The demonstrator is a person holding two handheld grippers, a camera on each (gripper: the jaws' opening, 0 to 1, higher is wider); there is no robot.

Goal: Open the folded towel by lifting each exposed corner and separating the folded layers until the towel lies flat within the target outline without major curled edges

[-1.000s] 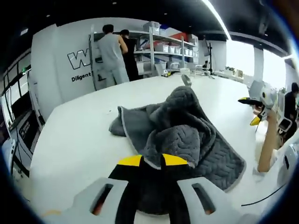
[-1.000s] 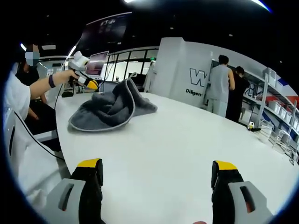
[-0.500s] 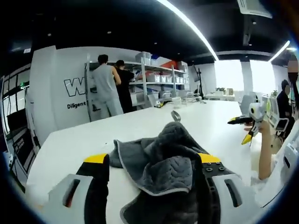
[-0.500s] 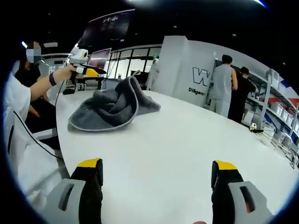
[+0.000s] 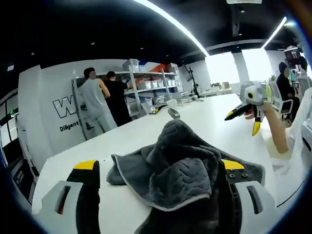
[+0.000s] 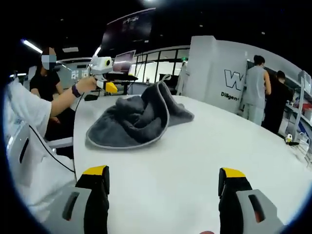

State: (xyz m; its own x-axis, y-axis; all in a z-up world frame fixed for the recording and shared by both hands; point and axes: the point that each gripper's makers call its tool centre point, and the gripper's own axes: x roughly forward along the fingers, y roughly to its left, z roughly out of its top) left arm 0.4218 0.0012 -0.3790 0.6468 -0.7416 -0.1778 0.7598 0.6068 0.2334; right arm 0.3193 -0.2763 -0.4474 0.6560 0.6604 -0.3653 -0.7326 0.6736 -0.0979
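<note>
White smooth tabletop [image 6: 195, 161] is wide, with bare surface all around the towel; its curved near edge runs beside my seat. Dark grey quilted towel with pale piped hem [image 6: 139, 122] sits bunched and humped near that edge, layers folded over, one flap standing up. My left gripper [image 5: 158, 168] has jaws spread, towel fabric draped between them and over the right jaw, not clamped. My right gripper [image 6: 163, 175] hangs over bare tabletop, jaws apart, holding nothing, well apart from the towel.
</note>
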